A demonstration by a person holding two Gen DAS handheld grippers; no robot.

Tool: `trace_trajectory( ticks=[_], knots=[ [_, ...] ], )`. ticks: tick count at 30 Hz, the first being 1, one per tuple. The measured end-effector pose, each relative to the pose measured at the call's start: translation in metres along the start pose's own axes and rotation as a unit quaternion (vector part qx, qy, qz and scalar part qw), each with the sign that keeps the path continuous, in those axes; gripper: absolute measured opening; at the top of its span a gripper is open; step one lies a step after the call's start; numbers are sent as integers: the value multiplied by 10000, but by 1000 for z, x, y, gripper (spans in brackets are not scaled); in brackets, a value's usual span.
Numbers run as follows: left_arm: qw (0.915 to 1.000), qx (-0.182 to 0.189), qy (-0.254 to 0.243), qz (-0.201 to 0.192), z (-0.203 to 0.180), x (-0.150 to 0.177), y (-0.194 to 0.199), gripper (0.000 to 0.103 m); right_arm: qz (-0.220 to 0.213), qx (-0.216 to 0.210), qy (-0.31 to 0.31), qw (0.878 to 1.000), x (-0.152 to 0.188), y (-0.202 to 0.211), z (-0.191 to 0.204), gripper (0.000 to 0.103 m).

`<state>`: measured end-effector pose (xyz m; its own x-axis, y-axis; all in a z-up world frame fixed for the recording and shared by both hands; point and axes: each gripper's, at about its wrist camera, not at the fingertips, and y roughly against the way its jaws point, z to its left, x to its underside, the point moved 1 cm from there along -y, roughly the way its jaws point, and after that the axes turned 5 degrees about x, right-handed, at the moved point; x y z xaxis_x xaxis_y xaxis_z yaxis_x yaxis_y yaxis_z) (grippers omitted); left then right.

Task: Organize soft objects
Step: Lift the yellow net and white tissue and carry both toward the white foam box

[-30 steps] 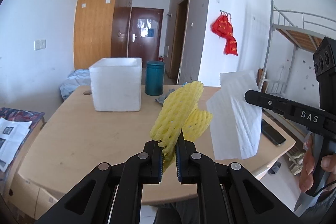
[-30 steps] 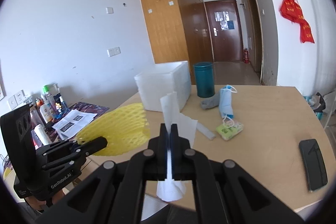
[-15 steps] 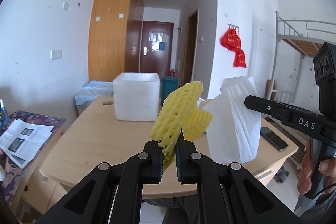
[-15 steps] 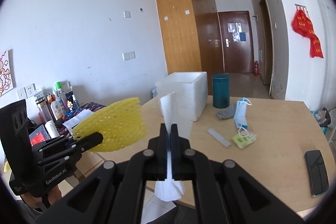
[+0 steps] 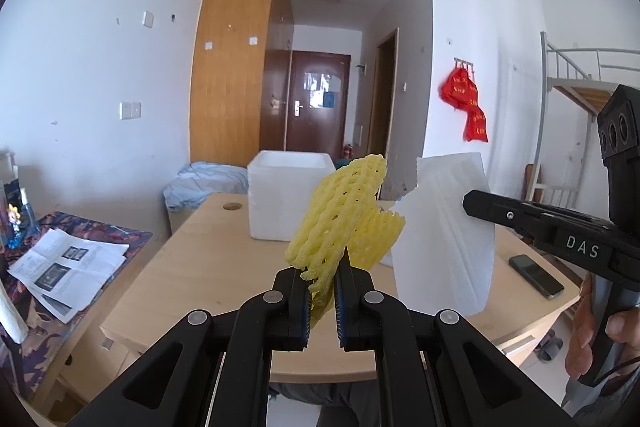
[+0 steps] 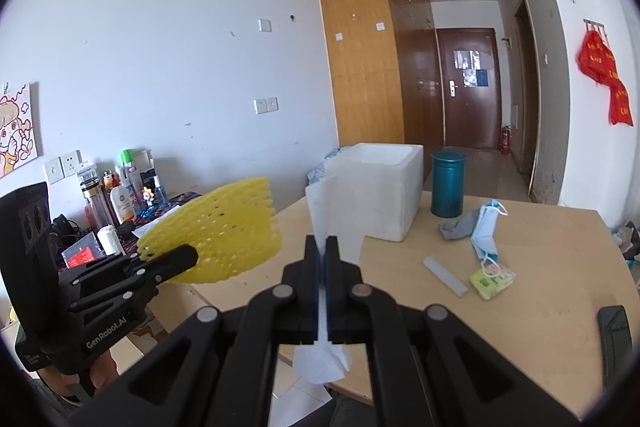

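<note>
In the left wrist view, the left gripper (image 5: 323, 277) has its jaws clamped on a yellow foam net (image 5: 344, 211), held up above the near edge of the bench (image 5: 192, 259). Beside it, the right gripper (image 5: 470, 205) holds a white foam sheet (image 5: 444, 239).

In the right wrist view, the right gripper's jaws pinch the sheet upright in front of the white foam box (image 6: 384, 183). A face mask (image 6: 486, 227) lies on the bench.

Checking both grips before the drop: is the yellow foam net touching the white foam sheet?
Cannot tell. In the left wrist view the yellow foam net overlaps the white foam sheet; the right wrist view shows them side by side, their edges meeting without a plain gap.
</note>
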<state>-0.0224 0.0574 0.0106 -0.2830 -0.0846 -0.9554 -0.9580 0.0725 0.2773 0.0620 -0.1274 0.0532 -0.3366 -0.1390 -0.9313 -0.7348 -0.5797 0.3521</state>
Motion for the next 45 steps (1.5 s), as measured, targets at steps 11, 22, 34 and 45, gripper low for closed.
trace_trajectory(
  ticks=[11, 22, 34, 45],
  knots=[
    [9999, -142, -46, 46, 11, -16, -21, 10, -30, -92, 32, 9999, -19, -26, -3, 4],
    [9995, -258, -81, 161, 27, -43, -72, 10, 77, -144, -56, 9999, -47, -68, -22, 4],
    [9989, -343, -60, 299, 49, -79, -131, 10, 168, -122, -51, 9998, -86, -114, -40, 4],
    [9988, -312, -86, 378, 62, -114, -188, 10, 143, -85, 39, 9999, -125, -153, -56, 4]
  ],
)
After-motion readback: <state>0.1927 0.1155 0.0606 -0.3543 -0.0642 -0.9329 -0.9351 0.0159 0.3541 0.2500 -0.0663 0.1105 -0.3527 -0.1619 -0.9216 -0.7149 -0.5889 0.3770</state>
